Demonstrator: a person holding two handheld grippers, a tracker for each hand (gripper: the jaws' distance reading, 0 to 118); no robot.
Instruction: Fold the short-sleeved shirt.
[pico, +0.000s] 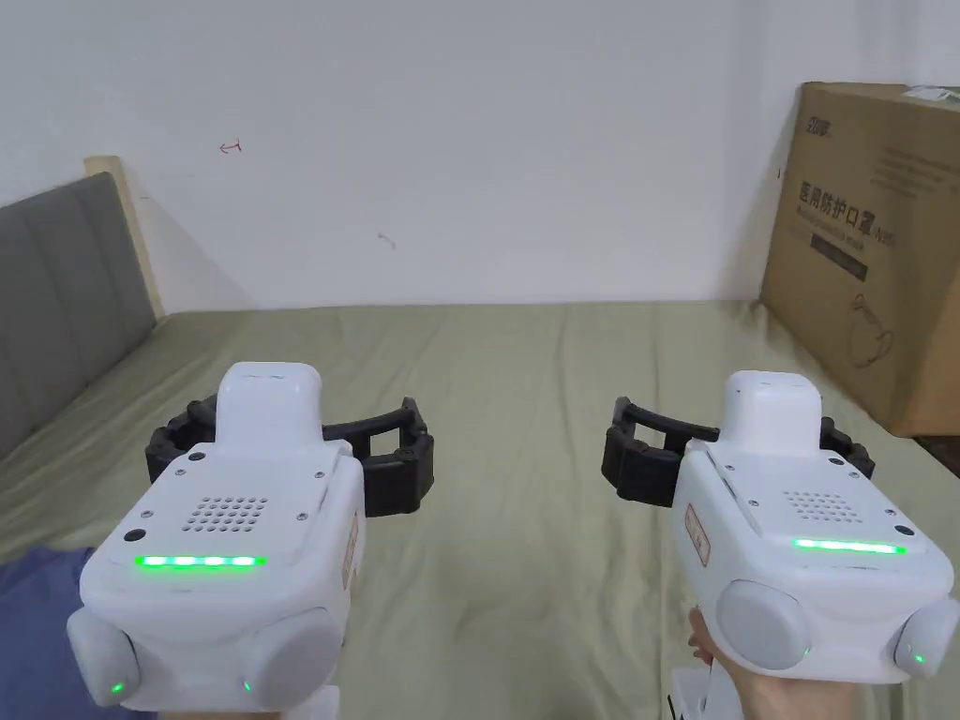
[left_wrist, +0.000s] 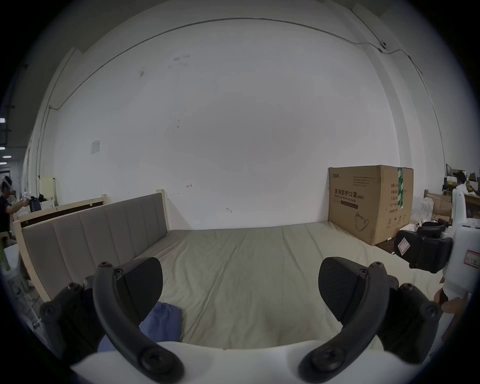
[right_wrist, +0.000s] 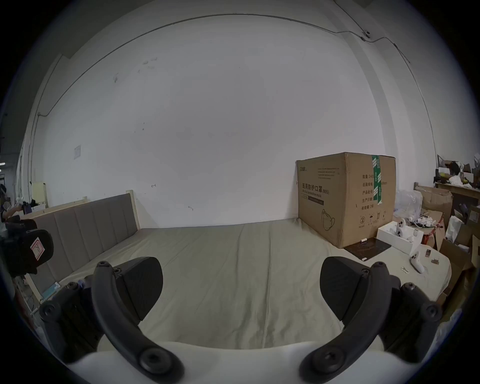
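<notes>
A blue garment lies bunched at the near left of the bed; only a corner of it shows. In the left gripper view the same blue cloth sits just below and beside the left jaw. My left gripper hovers above the bed, open and empty, its jaws wide apart. My right gripper is held level with it on the right, also open with nothing between the jaws. Both are well above the sheet.
An olive-green sheet covers the bed. A grey padded headboard runs along the left. A large cardboard box stands at the back right corner. Small white items and a dark mat lie beside the box.
</notes>
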